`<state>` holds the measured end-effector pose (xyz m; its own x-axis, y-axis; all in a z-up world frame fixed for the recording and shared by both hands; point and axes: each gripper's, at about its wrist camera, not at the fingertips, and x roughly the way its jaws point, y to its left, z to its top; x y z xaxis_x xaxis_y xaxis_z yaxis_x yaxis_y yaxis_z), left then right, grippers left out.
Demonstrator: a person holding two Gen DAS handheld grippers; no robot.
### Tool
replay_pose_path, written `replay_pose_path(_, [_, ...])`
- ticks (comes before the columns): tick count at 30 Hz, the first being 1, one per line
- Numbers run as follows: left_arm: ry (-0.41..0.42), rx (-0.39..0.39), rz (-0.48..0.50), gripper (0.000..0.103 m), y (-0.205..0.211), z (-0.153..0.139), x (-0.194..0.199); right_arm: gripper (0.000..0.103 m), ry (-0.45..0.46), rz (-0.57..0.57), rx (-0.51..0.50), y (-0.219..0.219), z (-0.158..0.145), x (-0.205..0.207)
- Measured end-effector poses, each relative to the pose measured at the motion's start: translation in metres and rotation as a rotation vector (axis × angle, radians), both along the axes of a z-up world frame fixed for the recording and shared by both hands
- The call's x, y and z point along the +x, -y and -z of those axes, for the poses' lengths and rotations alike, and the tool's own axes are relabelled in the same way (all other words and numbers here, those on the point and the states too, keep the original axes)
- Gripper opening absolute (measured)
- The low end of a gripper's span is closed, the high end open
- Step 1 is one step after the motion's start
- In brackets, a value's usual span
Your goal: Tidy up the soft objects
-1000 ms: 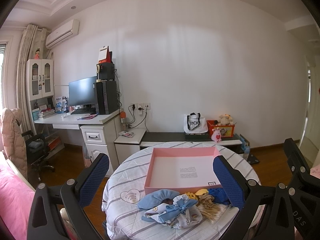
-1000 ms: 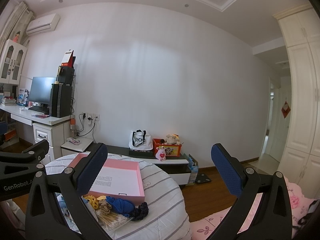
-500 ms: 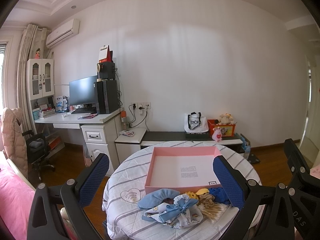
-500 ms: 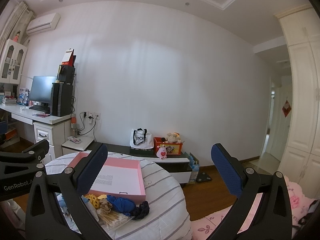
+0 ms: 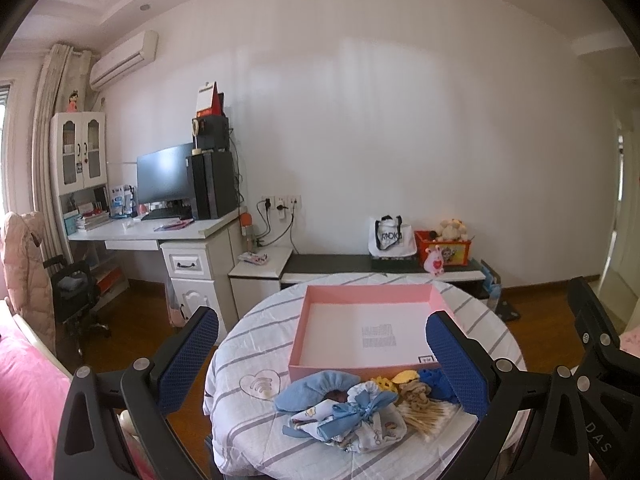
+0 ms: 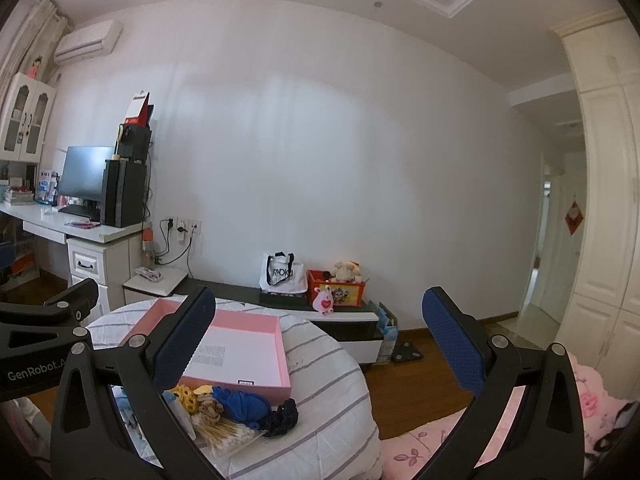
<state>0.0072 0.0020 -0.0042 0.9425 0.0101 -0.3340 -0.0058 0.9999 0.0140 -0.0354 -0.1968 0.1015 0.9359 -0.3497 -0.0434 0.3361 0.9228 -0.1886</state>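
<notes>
A pile of soft things lies on the round striped table (image 5: pixel 240 360) in front of an empty pink box (image 5: pixel 368 332). The pile holds a light blue padded piece (image 5: pixel 316 390), a printed pouch with a blue bow (image 5: pixel 352 420), a yellow scrunchie (image 5: pixel 386 385), a beige scrunchie (image 5: pixel 416 394) and a blue scrunchie (image 6: pixel 240 404). A dark navy scrunchie (image 6: pixel 282 418) sits at the pile's right end. My left gripper (image 5: pixel 322 360) hovers open above the pile, holding nothing. My right gripper (image 6: pixel 316 344) is open too, off the table's right side.
A clear bag of cotton swabs (image 5: pixel 428 420) lies among the soft things. Behind the table run a low dark bench (image 5: pixel 360 264) with a tote bag and toy crate, and a white desk (image 5: pixel 160 232) with a monitor. Pink bedding (image 6: pixel 520 440) sits at lower right.
</notes>
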Motion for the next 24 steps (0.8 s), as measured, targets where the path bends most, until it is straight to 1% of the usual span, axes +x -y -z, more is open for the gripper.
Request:
replay_pose_path(7, [-0.055, 0.001, -0.001, 0.103, -0.001, 0.006, 0.013, 0.103, -0.047, -0.002, 0.011, 0.004, 0.006, 0.011])
replay_pose_path(13, [-0.074, 0.0, 0.001, 0.103, 0.0, 0.001, 0.014, 0.103, -0.07, -0.001, 0.013, 0.007, 0.01, 0.015])
replay_pose_path(17, [-0.091, 0.004, 0.002, 0.103, 0.0, 0.003, 0.016, 0.103, -0.08, 0.003, 0.008, 0.005, 0.011, 0.019])
replay_pose_path(24, [-0.166, 0.001, 0.01, 0.103, -0.002, 0.006, 0.027, 0.103, -0.125, 0.006, 0.009, 0.004, 0.017, 0.03])
